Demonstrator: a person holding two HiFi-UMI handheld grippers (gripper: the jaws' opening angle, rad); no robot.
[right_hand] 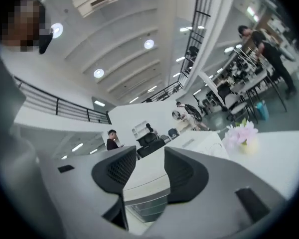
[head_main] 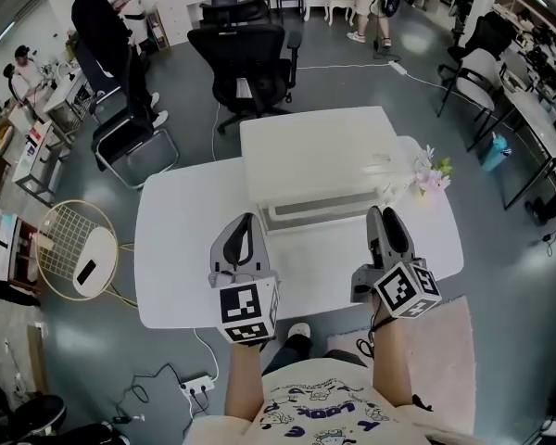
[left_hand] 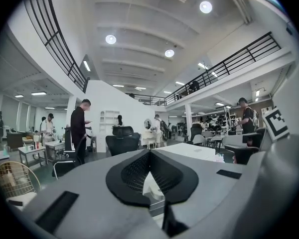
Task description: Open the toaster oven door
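White toaster oven [head_main: 315, 156] sits mid-table on the white table [head_main: 185, 248], front face toward the person. Door looks shut: flat against the front, handle strip along the near edge. Inside can't be seen from any view.

Left gripper [head_main: 249, 222] hovers over the table just off the oven's front left corner, not touching it. In the left gripper view the jaw tips meet, with only a small gap lower down where a bit of white oven shows through. Nothing is gripped.

Right gripper [head_main: 386, 216] hovers just off the oven's front right corner, also clear of it. In the right gripper view the jaws stand apart with nothing between them. The oven's front and glass door panel show through the gap, farther back.

Both grippers are level with each other, one either side of the oven front, marker cubes toward the person.

Pink flowers [head_main: 431, 176] stand on the table just right of the oven, near the far right edge. The right gripper view shows a small pale holder under them; its type is unclear.

On the floor left of the table stands a round wire basket stand [head_main: 60, 225]. A white disc [head_main: 102, 239] lies in it, with a small dark flat item [head_main: 86, 271] on top, too small to name.

A black office chair [head_main: 246, 58] is behind the table, well apart from it. A person in black [head_main: 102, 21] stands far left by another chair. A white power strip [head_main: 196, 384] lies on the floor near the person's feet. A pink rug [head_main: 445, 341] is at lower right.
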